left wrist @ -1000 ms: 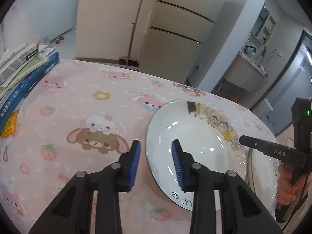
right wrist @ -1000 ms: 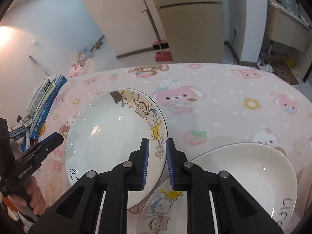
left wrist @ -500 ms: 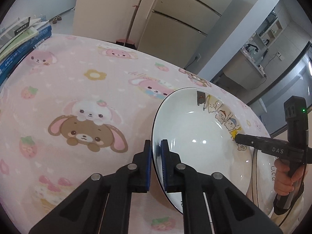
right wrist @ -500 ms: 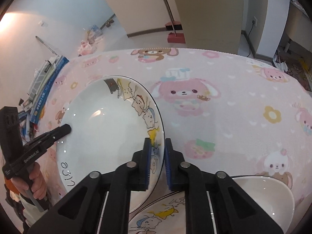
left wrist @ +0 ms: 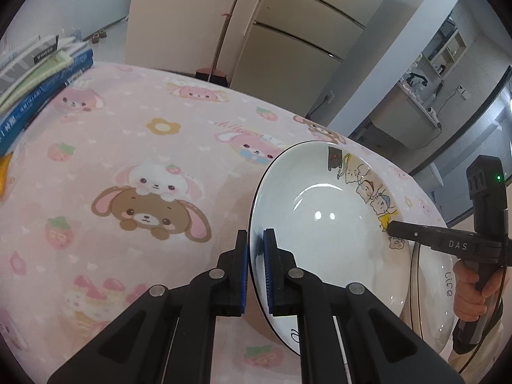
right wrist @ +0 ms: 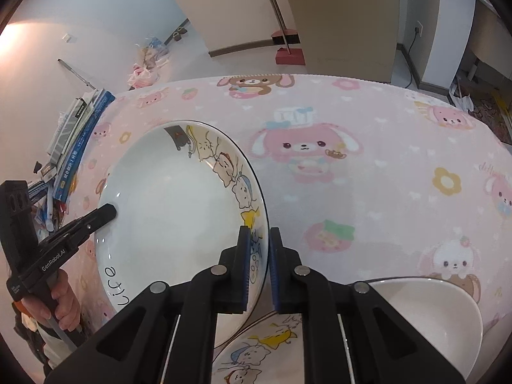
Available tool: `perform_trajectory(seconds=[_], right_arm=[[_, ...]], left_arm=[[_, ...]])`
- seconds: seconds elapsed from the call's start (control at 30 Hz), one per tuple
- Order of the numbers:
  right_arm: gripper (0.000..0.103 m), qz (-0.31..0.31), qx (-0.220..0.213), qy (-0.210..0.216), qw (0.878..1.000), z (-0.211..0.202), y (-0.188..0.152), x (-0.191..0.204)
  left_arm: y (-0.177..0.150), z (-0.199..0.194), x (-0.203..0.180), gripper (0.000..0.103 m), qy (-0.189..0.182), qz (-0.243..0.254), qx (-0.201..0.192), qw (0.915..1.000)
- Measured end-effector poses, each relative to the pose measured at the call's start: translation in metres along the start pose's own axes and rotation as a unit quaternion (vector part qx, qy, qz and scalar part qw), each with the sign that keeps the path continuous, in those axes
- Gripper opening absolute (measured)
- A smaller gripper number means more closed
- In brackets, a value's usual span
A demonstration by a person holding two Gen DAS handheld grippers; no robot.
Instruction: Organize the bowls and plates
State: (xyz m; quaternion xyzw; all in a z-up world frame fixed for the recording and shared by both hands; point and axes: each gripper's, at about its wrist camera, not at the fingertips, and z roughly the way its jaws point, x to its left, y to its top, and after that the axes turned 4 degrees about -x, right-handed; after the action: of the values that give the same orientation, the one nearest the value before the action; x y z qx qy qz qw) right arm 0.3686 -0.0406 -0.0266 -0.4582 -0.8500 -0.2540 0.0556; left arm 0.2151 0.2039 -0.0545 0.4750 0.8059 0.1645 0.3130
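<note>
A white deep plate with cartoon cats on its rim (left wrist: 320, 224) is held tilted above the pink tablecloth. My left gripper (left wrist: 255, 272) is shut on its left rim. My right gripper (right wrist: 259, 268) is shut on the opposite rim, over the cat drawings; the same plate shows in the right wrist view (right wrist: 179, 211). A second cartoon plate (right wrist: 256, 355) lies on the table under my right gripper, with a plain white bowl (right wrist: 425, 320) beside it on the right. The right gripper's finger (left wrist: 416, 233) also shows in the left wrist view.
A stack of books (left wrist: 35, 73) lies at the table's left edge, also in the right wrist view (right wrist: 76, 131). The pink cartoon tablecloth (left wrist: 128, 160) covers the table. A fridge (left wrist: 288, 48) and a broom (left wrist: 220, 51) stand behind the table.
My left gripper closed on the plate's left rim. Both grippers then lifted the plate off the lower plate and tilted it up.
</note>
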Motion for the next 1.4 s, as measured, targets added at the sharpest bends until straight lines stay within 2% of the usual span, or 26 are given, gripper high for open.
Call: perform_trajectory(seconds=[0.17, 0.33, 0.57, 0.83, 1.17, 1.4], right_arm=[[0.011, 0.001, 0.002, 0.007, 1.000, -0.010, -0.010, 0.010], [0.011, -0.002, 0.009, 0.008, 1.000, -0.021, -0.033, 0.025], [0.011, -0.008, 0.008, 0.019, 1.000, -0.048, -0.070, 0.046], [0.011, -0.012, 0.022, 0.012, 1.000, -0.064, -0.118, 0.060], [0.011, 0.004, 0.026, 0.006, 1.000, -0.056, -0.142, 0.052], [0.011, 0.006, -0.003, -0.010, 1.000, -0.049, -0.152, 0.052]], left_arm=[[0.001, -0.020, -0.006, 0.009, 0.011, 0.015, -0.001, 0.9998], [-0.011, -0.042, -0.005, 0.009, 0.014, 0.020, 0.006, 0.9997], [-0.042, -0.076, 0.001, 0.010, 0.002, 0.020, 0.028, 0.9994], [-0.086, -0.108, 0.000, 0.010, -0.001, 0.038, 0.038, 0.9985], [-0.109, -0.106, -0.001, 0.010, -0.003, 0.063, 0.049, 0.9968], [-0.118, -0.090, 0.011, 0.011, -0.013, 0.048, 0.056, 0.9972]])
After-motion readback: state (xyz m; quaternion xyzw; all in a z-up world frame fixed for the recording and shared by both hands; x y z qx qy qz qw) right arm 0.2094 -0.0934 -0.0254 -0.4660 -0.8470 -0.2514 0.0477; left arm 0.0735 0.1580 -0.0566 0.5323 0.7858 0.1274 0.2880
